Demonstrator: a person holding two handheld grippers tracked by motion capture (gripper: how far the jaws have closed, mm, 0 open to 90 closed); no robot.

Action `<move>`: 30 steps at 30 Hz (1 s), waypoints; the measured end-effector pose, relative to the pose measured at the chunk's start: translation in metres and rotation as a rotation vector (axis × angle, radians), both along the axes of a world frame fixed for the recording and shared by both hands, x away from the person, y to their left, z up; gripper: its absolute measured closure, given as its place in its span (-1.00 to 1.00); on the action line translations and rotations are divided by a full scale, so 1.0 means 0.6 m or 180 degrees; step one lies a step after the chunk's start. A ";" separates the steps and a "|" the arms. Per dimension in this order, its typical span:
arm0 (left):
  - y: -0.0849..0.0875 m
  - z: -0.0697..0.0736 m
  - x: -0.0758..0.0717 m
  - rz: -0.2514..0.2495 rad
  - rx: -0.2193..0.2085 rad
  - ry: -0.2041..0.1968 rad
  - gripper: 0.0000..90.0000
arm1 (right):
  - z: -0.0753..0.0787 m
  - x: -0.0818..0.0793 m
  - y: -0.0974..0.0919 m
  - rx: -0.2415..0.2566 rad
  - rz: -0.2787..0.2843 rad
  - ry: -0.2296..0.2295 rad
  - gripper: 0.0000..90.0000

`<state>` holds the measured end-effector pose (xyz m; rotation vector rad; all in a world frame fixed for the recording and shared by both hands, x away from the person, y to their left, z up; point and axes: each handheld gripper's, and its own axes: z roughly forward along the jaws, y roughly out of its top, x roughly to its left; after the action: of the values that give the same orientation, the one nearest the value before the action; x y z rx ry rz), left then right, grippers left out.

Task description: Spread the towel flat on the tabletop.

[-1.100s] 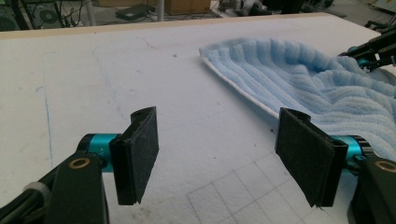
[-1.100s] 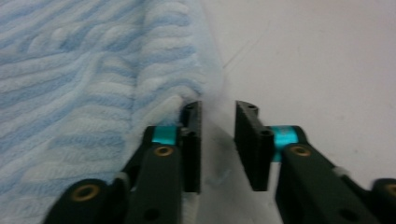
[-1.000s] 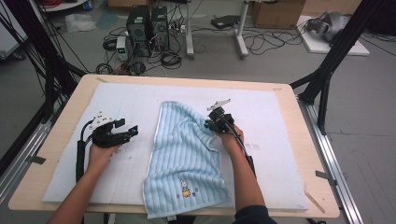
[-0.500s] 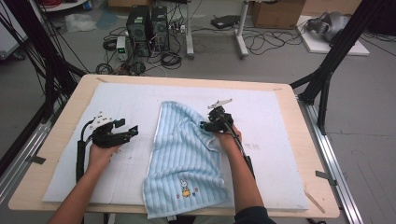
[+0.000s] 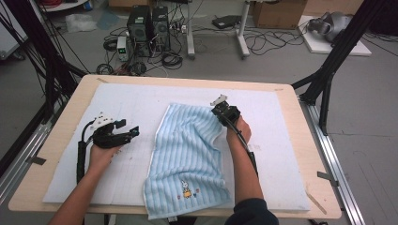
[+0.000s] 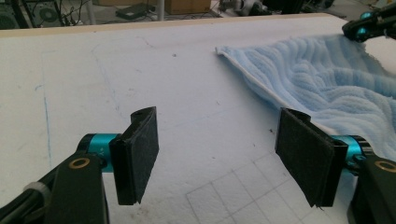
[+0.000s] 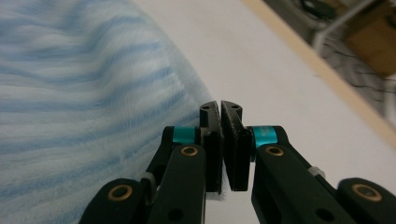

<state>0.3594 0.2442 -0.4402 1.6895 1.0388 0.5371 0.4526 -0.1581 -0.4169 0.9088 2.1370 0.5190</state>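
Right fingers point(image 7: 221, 122) clenched on the towel point(image 5: 187, 150) corner; left fingers point(image 6: 212, 158) released. Keep the pinch firm when lifting.

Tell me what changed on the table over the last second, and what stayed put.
The right hand-held gripper barely shifted at the far right corner of the light blue towel. Its jaws have just been closing, and they now stand pressed together with a sliver of towel edge pinched between them. The left hand-held gripper stayed open on the white mat, off the towel. The towel lies as before.
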 end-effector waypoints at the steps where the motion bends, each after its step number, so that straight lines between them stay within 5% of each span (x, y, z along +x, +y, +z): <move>1: -0.002 0.000 0.000 -0.0004 -0.0003 -0.0001 -0.32 | 0.001 0.003 -0.004 -0.0068 -0.0058 -0.0119 0.94; 3: -0.004 -0.001 -0.001 -0.0021 0.0015 0.0005 -0.32 | -0.001 0.010 -0.015 -0.0061 -0.0269 -0.0218 0.87; 5: -0.006 -0.002 0.000 -0.0028 0.0019 0.0014 -0.32 | -0.007 0.016 -0.028 0.0138 -0.0407 -0.0130 0.55; 8: -0.005 -0.004 0.001 -0.0028 0.0035 0.0033 -0.32 | 0.002 0.011 -0.040 0.0407 -0.0485 -0.0161 0.46; 12: -0.005 -0.006 0.002 -0.0047 0.0044 0.0058 -0.31 | 0.025 -0.010 -0.059 0.0794 -0.0295 -0.0181 0.44; 17: -0.004 -0.006 0.004 -0.0062 -0.0054 0.0069 -0.25 | 0.033 -0.051 -0.092 0.1054 -0.0078 -0.0098 0.38; 21: -0.010 -0.004 0.010 -0.0130 -0.0032 0.0136 -0.18 | 0.027 -0.083 -0.123 0.1348 0.0017 0.0069 0.17; 23: -0.012 -0.001 0.014 -0.0115 -0.0070 0.0122 -0.17 | 0.022 -0.095 -0.136 0.1577 0.0104 0.0301 0.04; 26: -0.018 0.000 0.026 -0.0172 -0.0066 0.0212 -0.16 | 0.013 -0.118 -0.149 0.1519 0.0195 0.0353 -0.08; 30: -0.043 0.003 0.050 -0.0292 -0.0015 0.0290 -0.21 | 0.010 -0.130 -0.158 0.1644 0.0182 0.0596 -0.30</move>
<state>0.3895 0.2187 -0.4381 1.7619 1.0206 0.4014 0.3749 -0.2531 -0.4109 1.2150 2.2405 1.0855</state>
